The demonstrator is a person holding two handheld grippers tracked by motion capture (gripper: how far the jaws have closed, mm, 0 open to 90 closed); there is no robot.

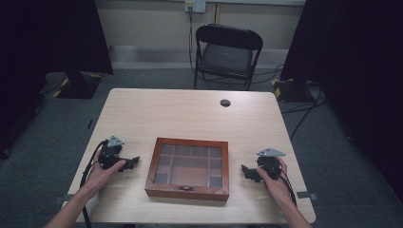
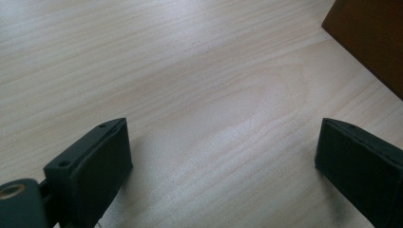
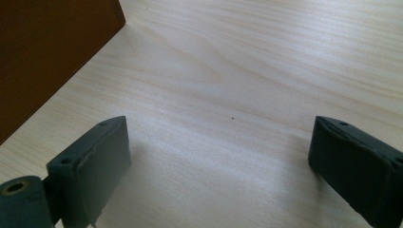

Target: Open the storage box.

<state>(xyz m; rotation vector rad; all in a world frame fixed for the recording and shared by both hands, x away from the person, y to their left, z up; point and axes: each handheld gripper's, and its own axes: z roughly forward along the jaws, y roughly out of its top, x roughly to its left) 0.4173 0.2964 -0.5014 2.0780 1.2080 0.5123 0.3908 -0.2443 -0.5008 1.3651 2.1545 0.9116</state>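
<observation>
Wood-grained and pale, the table (image 1: 142,109) carries everything here. At the lower left of the high view a hand (image 1: 97,173) holds the left gripper (image 1: 134,162) low over the tabletop, its jaws pointing toward the middle of the frame; at the lower right the other hand (image 1: 275,183) holds the right gripper (image 1: 244,169) the same way, facing inward. Both are released: in each gripper view the two black jaws stand wide apart with only bare tabletop between them.

Between the two grippers, in the lower centre of the high view, lies a shut wooden display box (image 1: 188,167) with a glass-paned lid, dark compartments showing beneath the glass and a small metal clasp on its near side. Neither gripper touches it. Its brown corner shows at the upper right of the left gripper view (image 2: 375,38) and at the upper left of the right gripper view (image 3: 43,52).

Farther up the table sits a round dark cable hole (image 1: 225,102). Beyond the table's far edge, at the top centre, stands a black folding chair (image 1: 227,54) on grey carpet.
</observation>
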